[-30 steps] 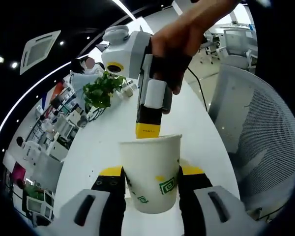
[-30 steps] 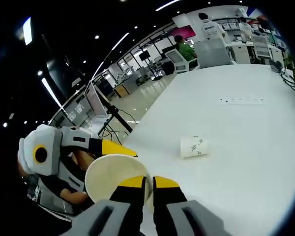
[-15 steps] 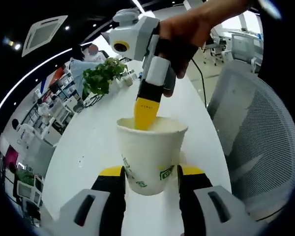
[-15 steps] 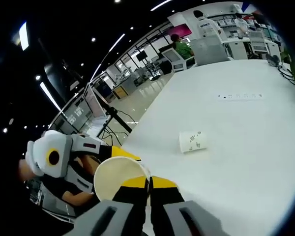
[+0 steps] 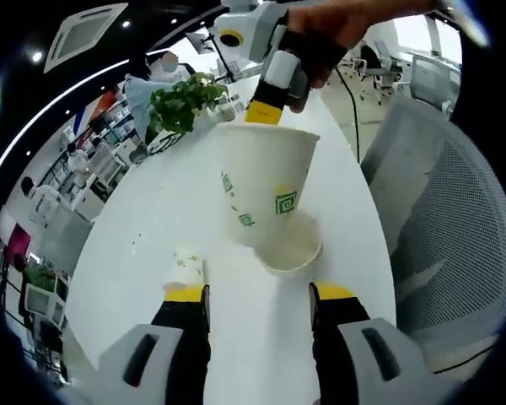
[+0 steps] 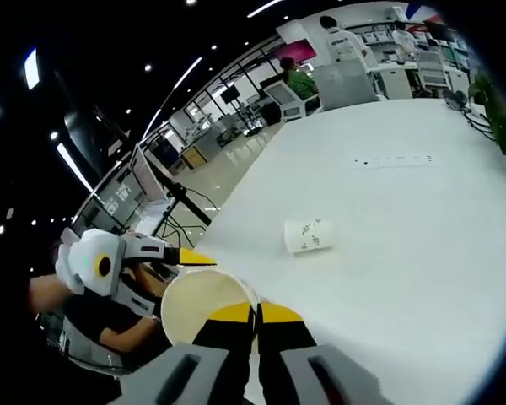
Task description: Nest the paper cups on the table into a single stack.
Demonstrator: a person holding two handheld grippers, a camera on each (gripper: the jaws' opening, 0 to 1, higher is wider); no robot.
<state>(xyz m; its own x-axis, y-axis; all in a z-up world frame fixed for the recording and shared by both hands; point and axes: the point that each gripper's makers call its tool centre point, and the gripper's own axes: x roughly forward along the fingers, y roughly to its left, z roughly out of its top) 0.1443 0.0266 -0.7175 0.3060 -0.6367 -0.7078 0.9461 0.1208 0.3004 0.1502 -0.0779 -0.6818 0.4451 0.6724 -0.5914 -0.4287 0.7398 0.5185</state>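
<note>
Right gripper [image 6: 255, 314]: pinched tight on the rim of a paper cup [image 5: 264, 186], lifting it clear for stacking.
Left gripper [image 5: 258, 295]: jaws apart, holding nothing.
Second cup [image 5: 288, 247]: upright just ahead of the left gripper (waiting below the lifted one).
Fallen cup [image 6: 308, 235]: on its side on the table [image 6: 422, 219], well ahead of the right gripper.

no readable text, paper cup [image 5: 266, 190] print — green squares, illegible marks

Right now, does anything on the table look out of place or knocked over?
Yes. One paper cup lies on its side on the white table, apart from the others. The right gripper holds another cup by the rim above an upright cup.
</note>
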